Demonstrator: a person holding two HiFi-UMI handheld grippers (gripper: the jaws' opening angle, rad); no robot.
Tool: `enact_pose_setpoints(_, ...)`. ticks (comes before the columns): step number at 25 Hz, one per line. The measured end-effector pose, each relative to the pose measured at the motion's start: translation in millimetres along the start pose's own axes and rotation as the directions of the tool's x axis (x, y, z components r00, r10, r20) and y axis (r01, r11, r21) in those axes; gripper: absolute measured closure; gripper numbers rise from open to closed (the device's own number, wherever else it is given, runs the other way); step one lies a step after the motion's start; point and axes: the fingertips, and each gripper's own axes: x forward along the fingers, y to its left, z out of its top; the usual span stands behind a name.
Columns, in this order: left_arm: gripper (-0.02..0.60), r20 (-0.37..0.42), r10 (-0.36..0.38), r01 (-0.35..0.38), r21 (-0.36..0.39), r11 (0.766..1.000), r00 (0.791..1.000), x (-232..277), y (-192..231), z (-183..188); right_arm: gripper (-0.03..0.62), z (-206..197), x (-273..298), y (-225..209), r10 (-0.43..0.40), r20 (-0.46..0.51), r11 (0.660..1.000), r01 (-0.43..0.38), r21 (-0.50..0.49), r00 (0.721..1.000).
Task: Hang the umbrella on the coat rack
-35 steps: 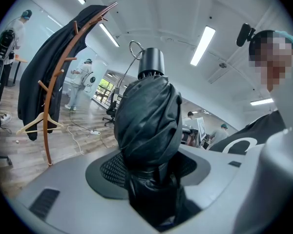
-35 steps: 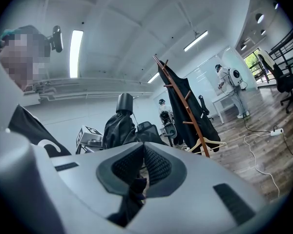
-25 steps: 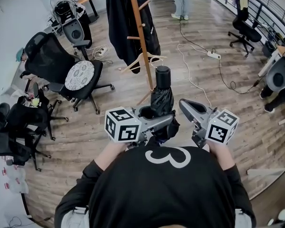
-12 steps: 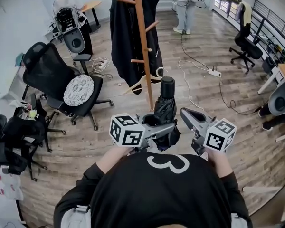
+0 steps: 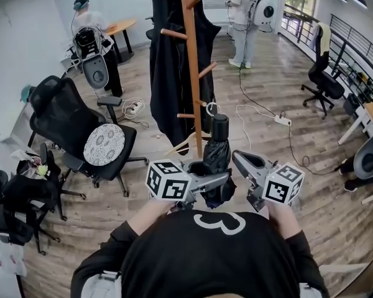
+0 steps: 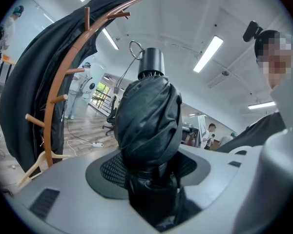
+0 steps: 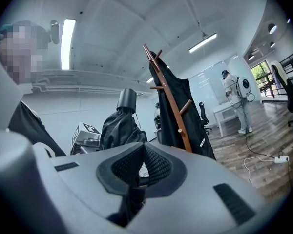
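As we near the coat rack (image 5: 191, 73): umbrella (image 5: 218, 138) closer, hanging comes next.
Left gripper (image 5: 219, 179): clamps umbrella.
Right gripper (image 5: 239, 159): jaws together, empty.

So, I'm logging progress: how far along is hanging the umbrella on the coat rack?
Done: the left gripper is shut on the folded umbrella, held upright. In hand: it is up near the coat rack. Left: the umbrella's loop is on no peg yet. The right gripper is shut and empty.
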Motion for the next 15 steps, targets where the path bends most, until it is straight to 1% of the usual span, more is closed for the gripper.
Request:
enact_pose_setpoints(6,0.321,0.017,0.001,-0.002,0.025,1.000,1.000,-4,43,36,0.568,21,41,-21,0.011,0.016,0.999,-0.011,-0.038,1.000)
enact_pose_setpoints(15,0.321,0.003,-0.019,0.019,0.072,0.997,1.000,-6,84,72,0.568,41,78,-49,-0.015,0.024,0.994,0.018,-0.106,1.000)
